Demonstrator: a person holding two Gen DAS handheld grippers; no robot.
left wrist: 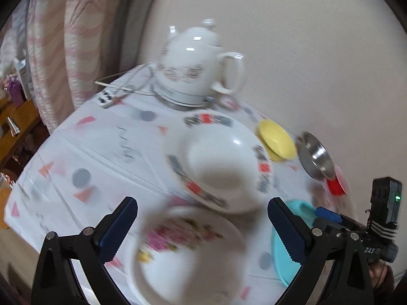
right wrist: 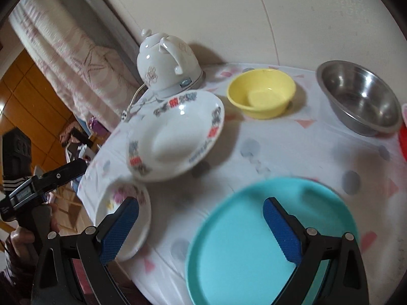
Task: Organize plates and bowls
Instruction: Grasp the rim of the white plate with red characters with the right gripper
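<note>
Against a pale wall, a table (right wrist: 292,152) under a thin white cloth printed with pink triangles and grey dots carries the crockery. Both the left tongs (left wrist: 202,228) and the right tongs (right wrist: 201,226) stand wide open and hold nothing. Below the left ones lies a glossy flowered plate (left wrist: 188,249) near the table's edge, and a careless nudge could slide it off the slippery cloth. Behind it sits a deep white patterned dish (right wrist: 175,132), glazed and likely heavy, close to a ceramic kettle (right wrist: 168,63) with its cord. Under the right tongs lies a flat matte turquoise plate (right wrist: 254,241). Farther back stand a yellow plastic bowl (right wrist: 262,96) and a shiny steel bowl (right wrist: 358,99), whose smooth curved wall could slip from the pads.
</note>
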